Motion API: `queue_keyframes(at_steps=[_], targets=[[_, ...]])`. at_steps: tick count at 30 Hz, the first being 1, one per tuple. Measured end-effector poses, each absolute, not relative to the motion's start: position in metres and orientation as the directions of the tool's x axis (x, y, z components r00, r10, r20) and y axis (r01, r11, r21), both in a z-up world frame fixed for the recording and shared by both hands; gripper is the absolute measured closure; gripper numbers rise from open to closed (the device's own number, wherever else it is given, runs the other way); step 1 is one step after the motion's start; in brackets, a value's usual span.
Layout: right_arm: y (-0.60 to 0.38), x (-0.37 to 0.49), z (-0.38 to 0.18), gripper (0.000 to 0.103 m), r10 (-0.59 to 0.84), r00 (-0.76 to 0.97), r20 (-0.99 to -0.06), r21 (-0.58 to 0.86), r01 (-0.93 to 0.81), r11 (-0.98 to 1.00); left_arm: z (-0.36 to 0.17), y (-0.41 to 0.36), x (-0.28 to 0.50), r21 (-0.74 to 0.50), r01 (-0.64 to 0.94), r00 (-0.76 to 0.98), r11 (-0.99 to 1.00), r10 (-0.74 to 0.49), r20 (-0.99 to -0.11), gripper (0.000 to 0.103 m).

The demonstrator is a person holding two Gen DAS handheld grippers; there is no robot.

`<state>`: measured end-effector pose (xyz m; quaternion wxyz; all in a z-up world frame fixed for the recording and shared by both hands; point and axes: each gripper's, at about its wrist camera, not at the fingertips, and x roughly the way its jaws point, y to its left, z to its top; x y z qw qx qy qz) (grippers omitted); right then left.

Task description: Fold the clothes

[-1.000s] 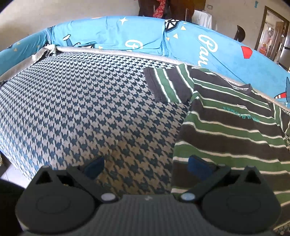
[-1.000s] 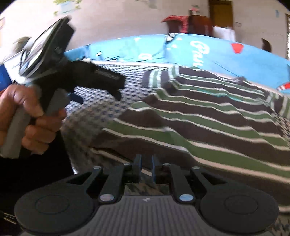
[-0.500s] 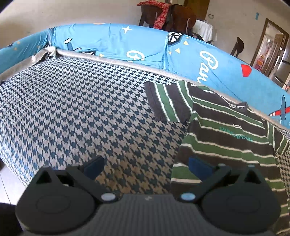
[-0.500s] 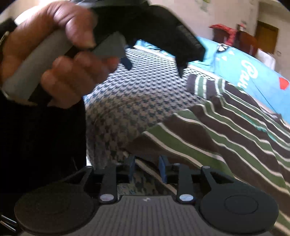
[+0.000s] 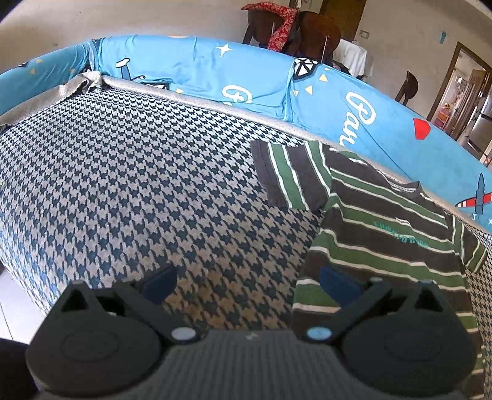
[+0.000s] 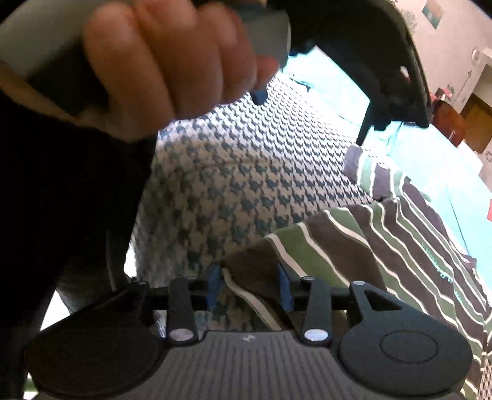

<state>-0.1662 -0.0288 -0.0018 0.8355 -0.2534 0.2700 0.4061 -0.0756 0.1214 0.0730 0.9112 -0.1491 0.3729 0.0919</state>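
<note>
A striped T-shirt [image 5: 384, 227] in green, dark grey and white lies flat on the right part of the bed, one short sleeve [image 5: 289, 175] spread to the left. My left gripper [image 5: 249, 281] hovers open over the bed cover, its right pad above the shirt's left edge. In the right wrist view the shirt [image 6: 399, 230] runs away to the right. Its near bottom corner [image 6: 255, 270] sits loosely between the spread blue pads of my right gripper [image 6: 249, 287], which is open. A hand [image 6: 172, 61] holding the left gripper fills the top of that view.
The bed has a blue-and-white houndstooth cover [image 5: 138, 190] with a grey border. A bright blue printed sheet [image 5: 215, 70] rises behind it. Dark wooden chairs [image 5: 307, 27] and a doorway [image 5: 461, 92] stand beyond. The bed's near edge drops to the floor at the left.
My right gripper's jaws went from shut on the shirt's hem to spread apart, and it swung low under the left hand. The left gripper drew back slightly, still open.
</note>
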Motion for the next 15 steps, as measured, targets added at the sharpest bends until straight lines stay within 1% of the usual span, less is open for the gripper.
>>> queue_keyframes(at_steps=[1, 4, 7, 10, 15], targets=[[-0.028, -0.164, 0.0, 0.087, 0.547, 0.52, -0.656, -0.187, -0.814, 0.55, 0.074, 0.122, -0.077, -0.198, -0.286, 0.709, 0.938, 0.068, -0.702, 0.0], [-0.026, -0.159, 0.004, 0.092, 0.563, 0.508, -0.652, -0.135, -0.808, 0.574, 0.079, 0.125, -0.081, -0.176, -0.31, 0.723, 0.934, 0.112, -0.681, 0.0], [-0.024, -0.153, 0.009, 0.092, 0.579, 0.497, -0.646, -0.082, -0.8, 0.595, 0.084, 0.127, -0.084, -0.16, -0.332, 0.738, 0.93, 0.15, -0.658, 0.0], [-0.022, -0.148, 0.013, 0.092, 0.595, 0.486, -0.64, -0.028, -0.789, 0.614, 0.087, 0.129, -0.085, -0.155, -0.335, 0.742, 0.929, 0.159, -0.651, 0.0], [-0.018, -0.143, 0.0, 0.092, 0.579, 0.469, -0.667, -0.025, -0.791, 0.612, 0.087, 0.129, -0.085, -0.143, -0.34, 0.738, 0.93, 0.169, -0.653, 0.0]])
